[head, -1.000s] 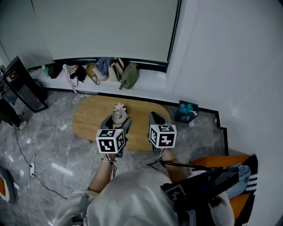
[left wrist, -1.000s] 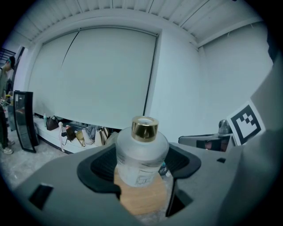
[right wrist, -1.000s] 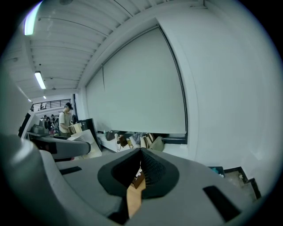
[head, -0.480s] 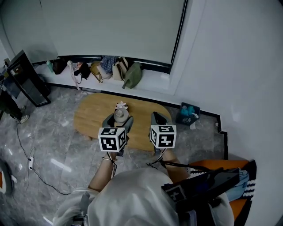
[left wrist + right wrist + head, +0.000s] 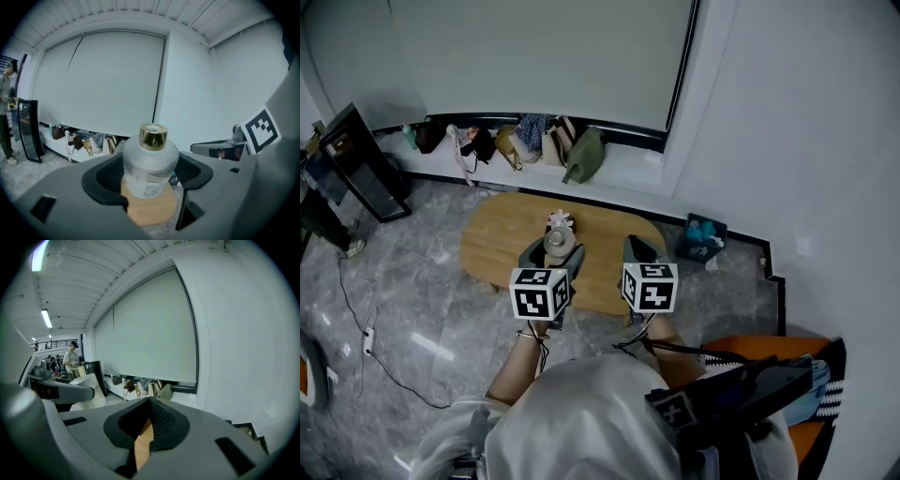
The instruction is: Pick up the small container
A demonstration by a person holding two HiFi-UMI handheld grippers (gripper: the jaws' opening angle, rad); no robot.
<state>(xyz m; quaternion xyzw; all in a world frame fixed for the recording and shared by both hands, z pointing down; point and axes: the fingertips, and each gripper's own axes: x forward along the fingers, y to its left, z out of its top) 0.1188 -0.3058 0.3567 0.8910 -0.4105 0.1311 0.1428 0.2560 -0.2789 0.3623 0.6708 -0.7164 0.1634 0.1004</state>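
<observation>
Low in the centre of the head view: both grippers held side by side over the oval wooden table (image 5: 497, 253), marker cubes (image 5: 541, 293) turned toward the camera. Left gripper (image 5: 150, 177), centre of its own view: clamped on the small container (image 5: 150, 164), a frosted bottle with a gold cap (image 5: 153, 136), upright, dark pads tight against both its sides. Wood of the table visible below the bottle's base, low in that view. Right gripper (image 5: 149, 419): closed to the tips with nothing between, only a thin wedge of tabletop showing through. Farther up the head view, just above the bottle: a small white object (image 5: 559, 219) lying on the table, too small to identify. To the right, on the grey floor (image 5: 412, 300) near the table's end: a blue box (image 5: 701, 234). Along the ledge (image 5: 619, 173) near the top, under the blind (image 5: 534, 56): a row of bags (image 5: 548, 145).
</observation>
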